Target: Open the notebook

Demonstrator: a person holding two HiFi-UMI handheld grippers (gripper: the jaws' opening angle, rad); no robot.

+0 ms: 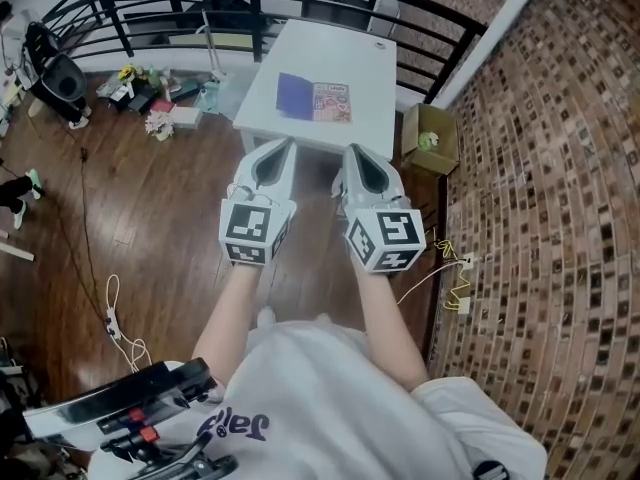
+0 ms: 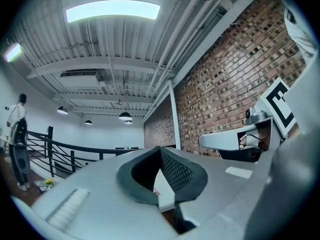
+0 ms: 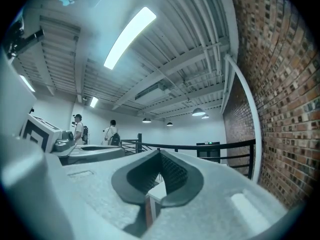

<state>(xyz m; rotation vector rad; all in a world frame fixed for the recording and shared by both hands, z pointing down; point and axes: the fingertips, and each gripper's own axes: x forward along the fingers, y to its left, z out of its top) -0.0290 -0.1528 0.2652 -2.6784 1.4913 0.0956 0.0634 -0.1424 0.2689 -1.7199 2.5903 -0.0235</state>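
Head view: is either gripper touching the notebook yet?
No, the left gripper and right gripper hang short of the white table, where the flat blue-and-patterned notebook lies untouched.

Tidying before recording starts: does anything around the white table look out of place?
On the white table the purple-covered notebook lies flat, nothing odd. Left of it, small items lie scattered over the wooden floor by the black railing, and a loose white cord trails nearer the person.
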